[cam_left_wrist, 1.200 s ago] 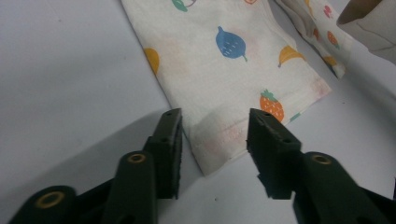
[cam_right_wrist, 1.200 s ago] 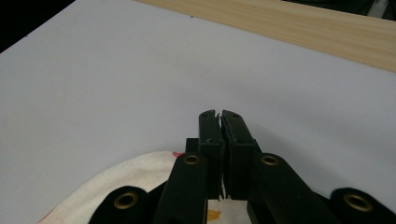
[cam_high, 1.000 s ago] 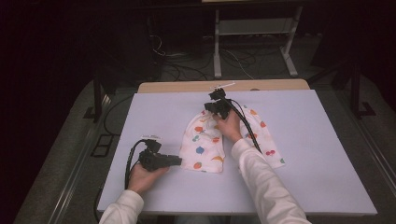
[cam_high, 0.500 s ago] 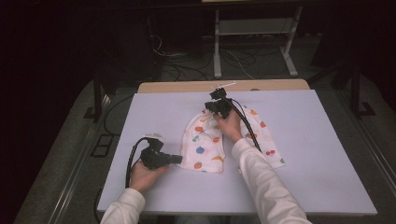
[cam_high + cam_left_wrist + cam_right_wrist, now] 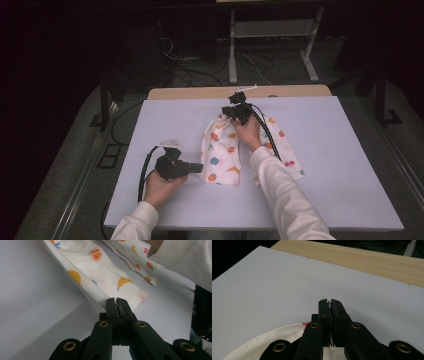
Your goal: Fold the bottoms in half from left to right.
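Note:
A white cloth (image 5: 220,150) printed with small fruits lies rumpled on the pale table (image 5: 340,150), in two long lobes. My left gripper (image 5: 200,167) lies low at the cloth's near left corner, jaws shut. In the left gripper view its tips (image 5: 116,300) touch the hem of the cloth (image 5: 100,267); nothing shows between them. My right gripper (image 5: 231,111) rests at the cloth's far end, jaws shut. In the right gripper view its tips (image 5: 329,301) reach past the cloth (image 5: 269,342) over bare table.
A wooden strip (image 5: 200,93) runs along the table's far edge, also seen as a wooden strip (image 5: 362,257) ahead of the right gripper. A white sleeve (image 5: 185,257) crosses above the cloth. Cables and a metal stand (image 5: 232,50) lie on the dark floor beyond.
My left gripper has slid a little to the right, up to the cloth's near corner. The right gripper and the cloth have stayed put.

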Tool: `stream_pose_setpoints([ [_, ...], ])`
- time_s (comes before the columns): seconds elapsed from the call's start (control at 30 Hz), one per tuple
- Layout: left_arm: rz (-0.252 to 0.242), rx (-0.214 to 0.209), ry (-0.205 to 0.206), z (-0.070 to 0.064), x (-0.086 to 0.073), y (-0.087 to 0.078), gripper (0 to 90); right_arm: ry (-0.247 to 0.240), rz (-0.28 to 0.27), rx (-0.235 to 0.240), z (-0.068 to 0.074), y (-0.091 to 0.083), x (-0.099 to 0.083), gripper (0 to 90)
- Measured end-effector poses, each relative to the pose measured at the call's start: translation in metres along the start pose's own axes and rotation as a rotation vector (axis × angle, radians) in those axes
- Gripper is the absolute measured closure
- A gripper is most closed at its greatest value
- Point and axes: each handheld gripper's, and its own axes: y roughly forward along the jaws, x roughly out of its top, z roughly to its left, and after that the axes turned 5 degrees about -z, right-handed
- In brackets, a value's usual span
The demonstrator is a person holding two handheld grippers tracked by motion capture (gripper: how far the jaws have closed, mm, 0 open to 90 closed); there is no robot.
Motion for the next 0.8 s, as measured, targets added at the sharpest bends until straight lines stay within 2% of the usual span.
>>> stream_pose_setpoints([
  [0.33,0.006,-0.038,0.028,-0.010,0.005,0.012,88.3,-0.014,-0.008,-0.005,-0.005,-0.010,0.005,85.8],
  [0.53,0.015,-0.059,0.058,-0.018,0.011,0.019,88.3,-0.009,-0.009,-0.014,-0.011,-0.016,0.006,85.7],
  [0.8,0.008,-0.082,0.075,-0.027,0.018,0.027,88.3,0.004,-0.006,-0.022,-0.022,-0.025,0.005,85.7],
])
